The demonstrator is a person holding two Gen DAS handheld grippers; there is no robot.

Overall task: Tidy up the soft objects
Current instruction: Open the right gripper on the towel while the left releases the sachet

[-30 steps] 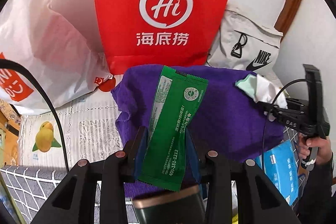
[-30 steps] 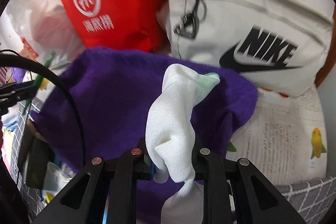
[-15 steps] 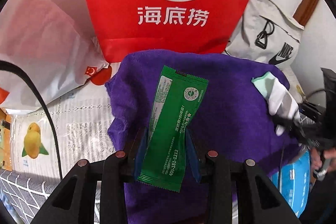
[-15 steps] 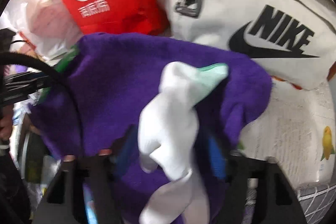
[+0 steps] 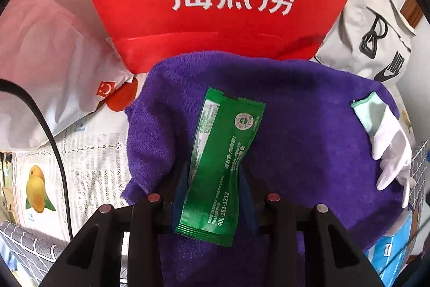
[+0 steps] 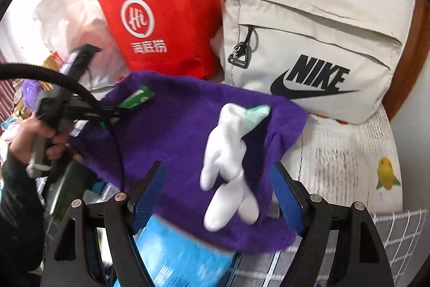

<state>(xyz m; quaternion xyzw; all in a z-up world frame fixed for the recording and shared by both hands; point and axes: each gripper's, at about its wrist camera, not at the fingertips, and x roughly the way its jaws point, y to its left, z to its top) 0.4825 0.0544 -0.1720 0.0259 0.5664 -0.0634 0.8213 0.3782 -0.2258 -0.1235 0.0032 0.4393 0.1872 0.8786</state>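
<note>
- Between the blue-padded fingers of the left gripper (image 5: 212, 195), in the left wrist view, a glossy green foil sachet (image 5: 220, 166) with white print is being pinched at its lower half, its top leaning away over a fuzzy purple towel (image 5: 295, 131).
- That towel is lying spread across a white newspaper-print tablecloth with yellow mango pictures (image 5: 88, 160), its far edge touching the base of a red paper bag with white Chinese lettering (image 5: 215, 18).
- A white sock with a mint-green cuff (image 5: 387, 141) is resting on the towel's right end, apart from the sachet.
- A translucent white plastic bag (image 5: 53, 71) is sitting left of the red bag, and a cream canvas Nike bag (image 5: 376, 31) is sitting to its right.
- From the right wrist view, the right gripper (image 6: 217, 198) is standing wide apart, its blue pads on either side of the white sock (image 6: 228, 160) and touching nothing.
- The sock is lying loose on the purple towel (image 6: 174, 131), cuff pointing toward the Nike bag (image 6: 309, 53).
- A light blue plastic packet (image 6: 182, 257) is showing blurred under the towel's near edge.
- At the left, the person's hand is holding the left gripper (image 6: 118, 109), with the green sachet (image 6: 137, 98) poking out over the towel's far corner, near the red bag (image 6: 161, 12).
</note>
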